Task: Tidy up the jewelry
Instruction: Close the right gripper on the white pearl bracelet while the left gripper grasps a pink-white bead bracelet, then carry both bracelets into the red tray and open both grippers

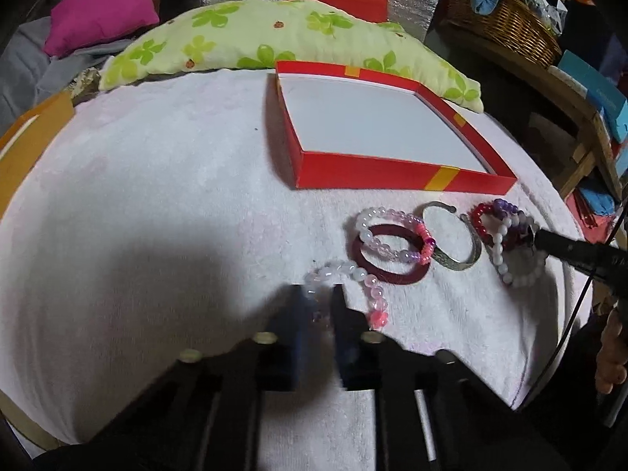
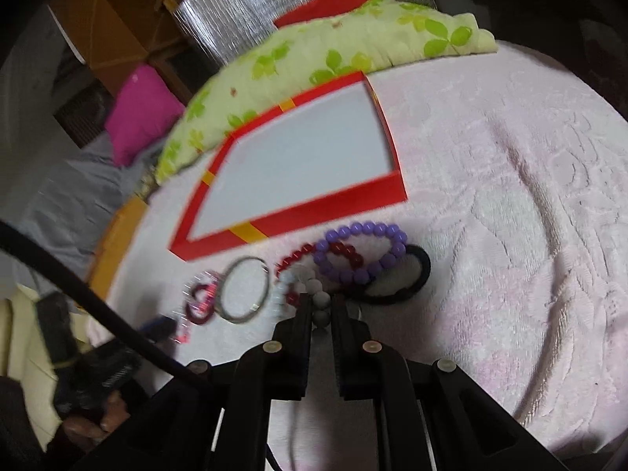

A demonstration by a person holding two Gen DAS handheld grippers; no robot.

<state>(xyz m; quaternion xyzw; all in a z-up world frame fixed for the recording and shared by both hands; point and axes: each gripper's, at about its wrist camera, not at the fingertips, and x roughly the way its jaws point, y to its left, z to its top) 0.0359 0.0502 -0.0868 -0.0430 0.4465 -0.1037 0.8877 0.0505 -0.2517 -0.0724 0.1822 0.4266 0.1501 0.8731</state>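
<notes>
Covering table: pink towel [image 1: 157,204]; both tools clenched on bead bracelets, cluttered rm.

Left tongs [image 1: 320,306]: black fingers, bluish inner pads, pale round screw heads behind. Right tongs [image 2: 322,310]: black, same screws; black cable alongside.

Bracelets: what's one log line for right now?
left gripper: shut on pink bracelet | right gripper: shut on white bracelet | red box: empty

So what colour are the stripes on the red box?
Yellow stripes cross the red box; clearest in the left wrist view.
</notes>
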